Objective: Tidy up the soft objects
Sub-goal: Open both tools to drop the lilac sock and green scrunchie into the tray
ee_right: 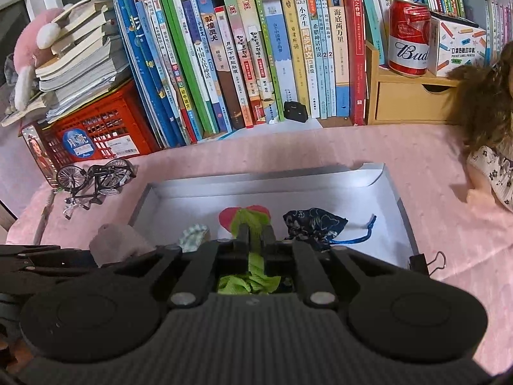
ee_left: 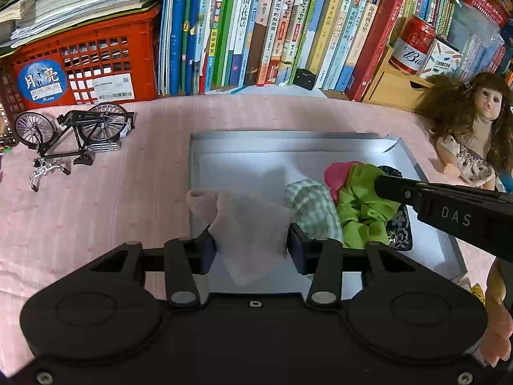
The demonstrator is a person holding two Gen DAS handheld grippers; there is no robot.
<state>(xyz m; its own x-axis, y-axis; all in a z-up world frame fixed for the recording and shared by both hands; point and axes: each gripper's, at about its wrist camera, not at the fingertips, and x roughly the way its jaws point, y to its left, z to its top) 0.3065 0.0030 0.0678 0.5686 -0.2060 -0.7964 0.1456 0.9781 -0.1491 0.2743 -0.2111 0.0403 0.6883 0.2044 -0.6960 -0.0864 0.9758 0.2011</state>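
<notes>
A shallow grey box lid [ee_left: 205,147] lies on the pink cloth; it also shows in the right wrist view [ee_right: 397,199]. My left gripper [ee_left: 251,243] is shut on a beige sock [ee_left: 247,221] and holds it over the lid's left edge. My right gripper [ee_right: 255,234] is shut on a green scrunchie [ee_right: 251,221], seen in the left wrist view [ee_left: 362,211] above the lid. Inside the lid lie a pink cloth piece [ee_left: 336,173], a green-checked cloth [ee_left: 311,205] and a dark blue patterned pouch [ee_right: 312,224] with a blue cord.
A toy bicycle [ee_left: 73,134] lies at the left. A doll [ee_left: 471,128] lies at the right. Books [ee_left: 256,29], a red crate [ee_left: 86,61], a wooden drawer box [ee_right: 407,99] and a red can [ee_right: 408,37] line the back. A binder clip [ee_right: 431,261] holds the lid's right edge.
</notes>
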